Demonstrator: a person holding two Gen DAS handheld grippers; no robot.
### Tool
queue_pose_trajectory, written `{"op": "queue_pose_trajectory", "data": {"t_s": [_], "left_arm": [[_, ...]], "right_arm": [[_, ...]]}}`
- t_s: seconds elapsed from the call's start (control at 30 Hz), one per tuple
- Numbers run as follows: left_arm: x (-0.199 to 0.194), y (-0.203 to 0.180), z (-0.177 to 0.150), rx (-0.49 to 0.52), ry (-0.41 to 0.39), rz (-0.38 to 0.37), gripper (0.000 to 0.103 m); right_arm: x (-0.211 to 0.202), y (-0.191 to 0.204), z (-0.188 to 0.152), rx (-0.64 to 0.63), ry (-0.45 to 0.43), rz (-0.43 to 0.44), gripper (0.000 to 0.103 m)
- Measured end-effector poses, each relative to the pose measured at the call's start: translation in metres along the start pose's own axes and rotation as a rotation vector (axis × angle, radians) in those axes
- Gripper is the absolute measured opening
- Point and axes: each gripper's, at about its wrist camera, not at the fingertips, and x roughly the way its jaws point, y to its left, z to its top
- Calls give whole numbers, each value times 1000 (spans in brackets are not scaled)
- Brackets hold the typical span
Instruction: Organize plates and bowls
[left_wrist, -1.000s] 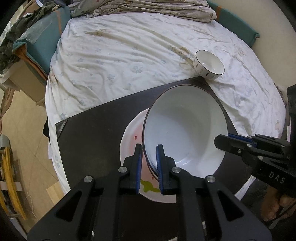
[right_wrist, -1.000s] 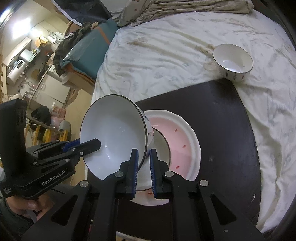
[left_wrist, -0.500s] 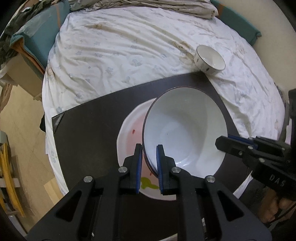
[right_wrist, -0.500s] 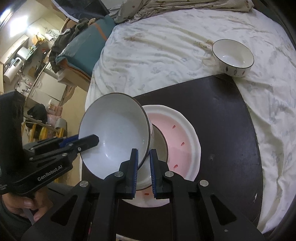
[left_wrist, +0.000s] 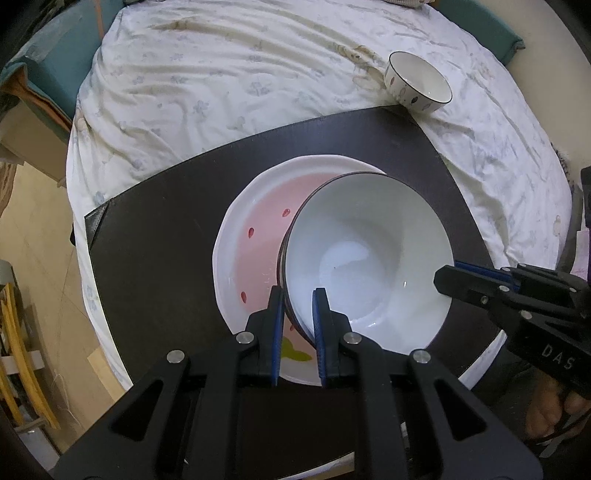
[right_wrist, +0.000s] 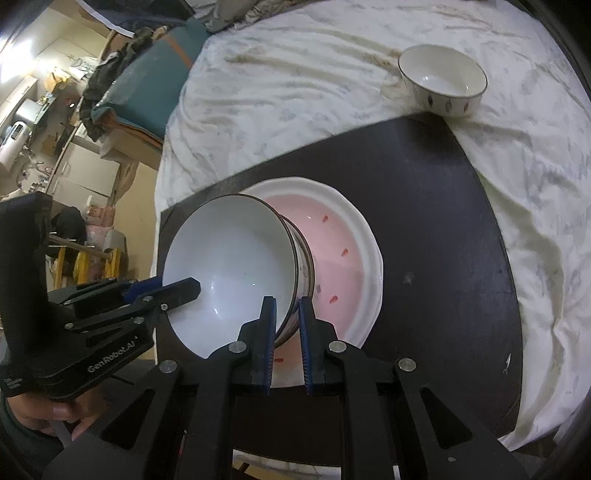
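Glazed white bowl (left_wrist: 369, 254) hangs tilted over the pink plate (left_wrist: 255, 251) on the dark mat (left_wrist: 155, 236), its rim pinched by left gripper (left_wrist: 298, 295) and right gripper (right_wrist: 287, 302). Stiff, slippery, breakable; the rim is the only handhold.

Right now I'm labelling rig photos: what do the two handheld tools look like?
Both are matte black plastic with silver screws and blue ribbed pads. The left tool reads "GenRobot.AI" on its side; the right tool reads "DAS". No cables or sleeves are visible.
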Motion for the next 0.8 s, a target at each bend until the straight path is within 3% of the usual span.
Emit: {"op": "queue_pose_trajectory", "data": {"t_s": [0.2,0.27,0.33,0.4,0.53,0.63,0.8], "left_arm": [[4,5,1,-25,0,-20,14],[7,7,1,-31,3,-7,28],[9,8,1,-42,10,-18,33],[13,9,2,-57,35,-59,33],[21,10,1,-84,74,-101,34],[29,9,0,-97,119,-134,35],[30,9,2,-108,122,-160,37]], "right_arm": [[5,-6,0,41,25,31,17],[7,-10,1,72,36,47,17],[7,-14,2,96,33,67,17],[7,-15,3,99,30,61,18],[20,-24,1,148,78,58,44],[27,-26,0,169,100,89,45],[39,-30,-4,210,152,148,45]]}}
